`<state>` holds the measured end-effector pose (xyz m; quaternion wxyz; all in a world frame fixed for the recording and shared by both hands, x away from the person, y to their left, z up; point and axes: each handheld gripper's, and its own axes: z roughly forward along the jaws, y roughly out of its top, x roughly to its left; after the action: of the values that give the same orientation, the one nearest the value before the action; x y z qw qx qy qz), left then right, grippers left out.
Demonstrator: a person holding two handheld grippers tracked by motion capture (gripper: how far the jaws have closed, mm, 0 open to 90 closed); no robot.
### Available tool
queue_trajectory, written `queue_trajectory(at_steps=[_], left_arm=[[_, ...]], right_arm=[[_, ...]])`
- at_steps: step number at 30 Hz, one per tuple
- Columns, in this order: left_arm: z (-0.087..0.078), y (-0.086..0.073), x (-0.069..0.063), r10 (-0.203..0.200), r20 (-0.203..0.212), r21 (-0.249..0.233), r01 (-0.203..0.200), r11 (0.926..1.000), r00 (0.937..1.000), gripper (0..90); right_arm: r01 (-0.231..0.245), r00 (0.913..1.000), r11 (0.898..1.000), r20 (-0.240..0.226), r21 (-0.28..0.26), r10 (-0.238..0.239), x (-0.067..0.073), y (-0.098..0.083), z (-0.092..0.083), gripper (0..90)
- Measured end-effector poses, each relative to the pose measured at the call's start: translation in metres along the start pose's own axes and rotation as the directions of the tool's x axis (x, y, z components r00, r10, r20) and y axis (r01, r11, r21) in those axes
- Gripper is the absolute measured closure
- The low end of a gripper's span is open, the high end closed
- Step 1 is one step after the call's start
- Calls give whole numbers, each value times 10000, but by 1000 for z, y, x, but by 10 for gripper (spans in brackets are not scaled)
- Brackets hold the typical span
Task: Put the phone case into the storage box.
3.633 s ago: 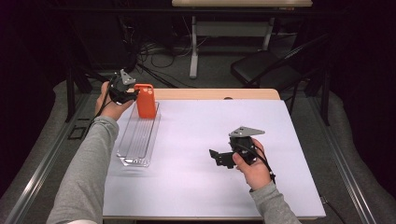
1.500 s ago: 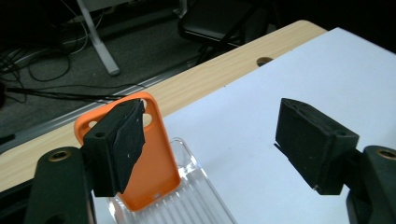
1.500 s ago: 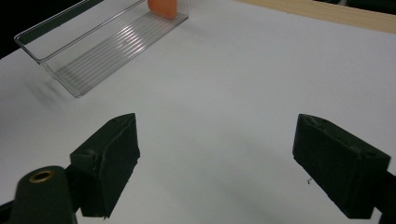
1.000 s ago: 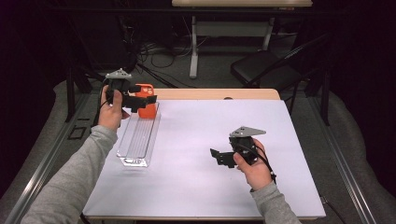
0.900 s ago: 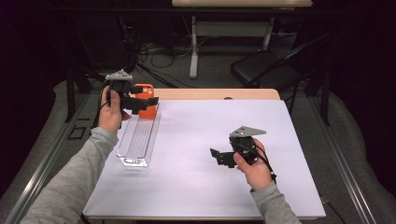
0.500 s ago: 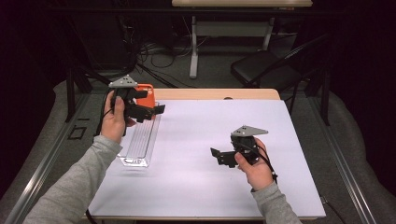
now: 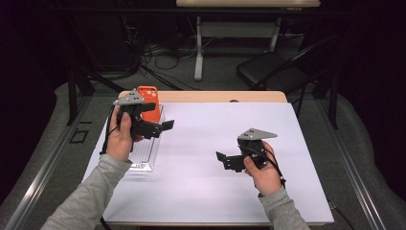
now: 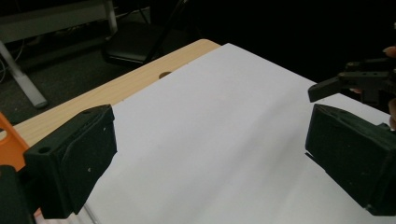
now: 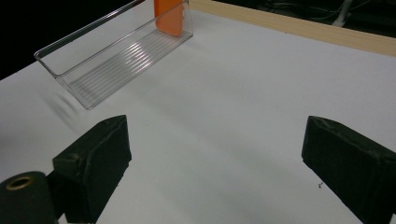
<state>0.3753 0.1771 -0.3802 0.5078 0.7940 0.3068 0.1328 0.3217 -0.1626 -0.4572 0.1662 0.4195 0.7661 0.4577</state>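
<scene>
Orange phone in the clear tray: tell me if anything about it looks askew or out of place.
The orange phone stands on end at the far end of the clear tray, leaning against its end wall rather than lying flat. Otherwise nothing looks odd: nothing spilled or damaged, and the left tool is open beside it with nothing in its jaws.
</scene>
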Motion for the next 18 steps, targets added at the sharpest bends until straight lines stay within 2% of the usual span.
queue_trajectory(at_steps=[6,11,16,18], left_arm=[[-2,-10,-14,188,223,-77,-186,9998,9996,5],[-2,-22,-17,-75,544,-62,78,10000,9985,5],[-2,-37,-18,-203,899,62,198,9998,9957,5],[-1,-43,-19,-132,1014,121,121,9999,9948,5]], right_arm=[[20,10000,10000,-27,0,-20,0,0,-1,75],[30,10000,10000,-16,-47,-30,0,1,-3,75],[81,9999,10000,-65,-54,-82,1,1,-4,75],[105,9999,9999,-55,-84,-105,2,2,-4,75]])
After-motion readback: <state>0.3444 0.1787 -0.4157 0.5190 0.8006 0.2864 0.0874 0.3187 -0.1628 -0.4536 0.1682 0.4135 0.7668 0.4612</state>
